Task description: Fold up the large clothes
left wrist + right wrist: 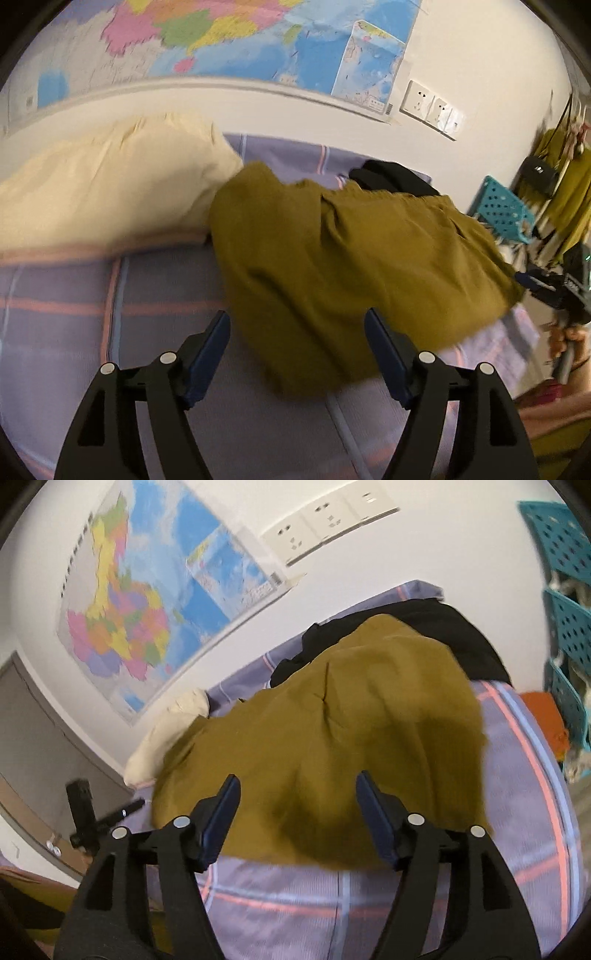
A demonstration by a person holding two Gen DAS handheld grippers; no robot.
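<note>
An olive-mustard garment (332, 258) lies folded in a rough rectangle on the purple plaid bed sheet (74, 314). It also shows in the right wrist view (332, 746). A black garment (391, 177) lies behind it near the wall, seen too in the right wrist view (443, 627). My left gripper (297, 328) is open and empty, hovering over the garment's near left edge. My right gripper (297, 794) is open and empty, above the garment's near edge. The right gripper also appears at the right edge of the left wrist view (554, 288).
A cream pillow (103, 184) lies at the left against the wall. A map (221, 40) and wall sockets (432, 107) are on the wall. Teal perforated crates (561, 602) and hanging clothes (569, 184) stand at the bed's right. The sheet (369, 904) shows near me.
</note>
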